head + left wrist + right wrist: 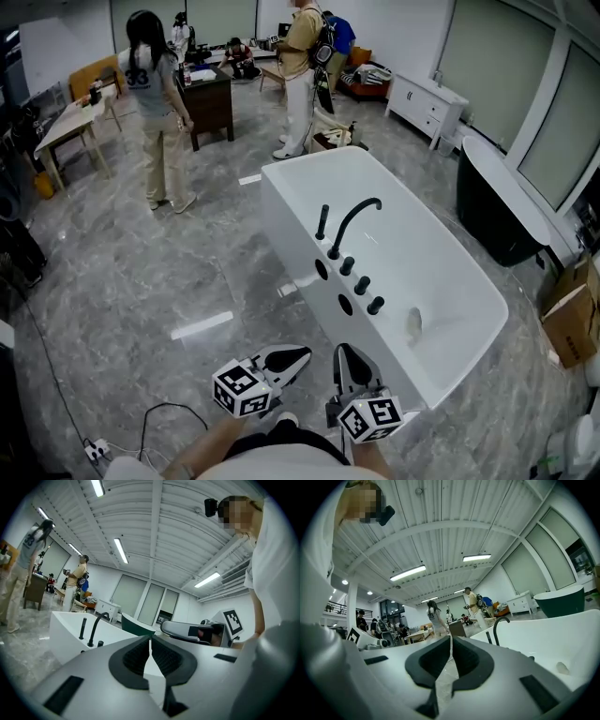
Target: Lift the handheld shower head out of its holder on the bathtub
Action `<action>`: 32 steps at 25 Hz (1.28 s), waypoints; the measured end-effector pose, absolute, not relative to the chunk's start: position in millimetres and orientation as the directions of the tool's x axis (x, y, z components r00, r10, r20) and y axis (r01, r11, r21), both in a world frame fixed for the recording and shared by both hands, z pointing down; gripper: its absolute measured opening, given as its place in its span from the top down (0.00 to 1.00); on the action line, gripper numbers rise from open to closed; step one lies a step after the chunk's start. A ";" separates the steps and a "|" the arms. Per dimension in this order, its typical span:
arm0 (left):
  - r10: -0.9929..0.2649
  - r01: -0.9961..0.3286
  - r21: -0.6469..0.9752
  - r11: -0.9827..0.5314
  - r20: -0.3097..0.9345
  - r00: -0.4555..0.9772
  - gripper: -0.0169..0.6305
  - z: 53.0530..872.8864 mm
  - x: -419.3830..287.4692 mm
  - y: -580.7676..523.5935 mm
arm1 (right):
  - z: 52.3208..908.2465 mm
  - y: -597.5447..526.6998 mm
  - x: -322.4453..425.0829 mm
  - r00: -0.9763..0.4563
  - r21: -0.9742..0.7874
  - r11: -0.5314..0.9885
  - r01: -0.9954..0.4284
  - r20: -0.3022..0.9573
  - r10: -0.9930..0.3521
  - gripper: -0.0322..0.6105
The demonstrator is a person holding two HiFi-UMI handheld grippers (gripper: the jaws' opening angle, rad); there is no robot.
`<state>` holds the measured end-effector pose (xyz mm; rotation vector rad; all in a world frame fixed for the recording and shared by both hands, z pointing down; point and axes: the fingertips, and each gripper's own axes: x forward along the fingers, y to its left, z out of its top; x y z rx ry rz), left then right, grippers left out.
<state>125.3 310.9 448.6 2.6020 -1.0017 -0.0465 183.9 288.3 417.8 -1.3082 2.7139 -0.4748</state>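
Fingers (136, 660) of the left gripper (302, 355) and the right gripper (345, 351) are clenched pad to pad with nothing between them. Both grippers sit side by side at the near edge of the head view, close to the near end of the white bathtub (292, 234). On the tub's left rim the handheld shower head (322, 222) stands upright in its holder (321, 237), farthest of the black fittings, just left of the curved spout (356, 217) with four knobs (361, 284) in a row nearer — well apart from both grippers. One person (155, 112) stands on the grey floor (141, 281), far left.
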 end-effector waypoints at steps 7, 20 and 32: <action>-0.669 -0.650 0.338 -0.681 0.075 0.740 0.94 451.5 131.4 298.6 | 423.1 270.4 175.0 -0.667 -0.338 0.621 -0.708 0.029 -0.745 0.92; -0.692 -0.660 0.352 -0.664 0.048 0.721 0.94 450.5 124.8 299.9 | 417.9 275.8 173.9 -0.672 -0.311 0.631 -0.711 0.035 -0.740 0.92; -0.666 -0.638 0.334 -0.694 0.039 0.745 0.94 445.8 134.0 269.6 | 415.6 243.0 183.4 -0.628 -0.309 0.592 -0.744 0.021 -0.778 0.92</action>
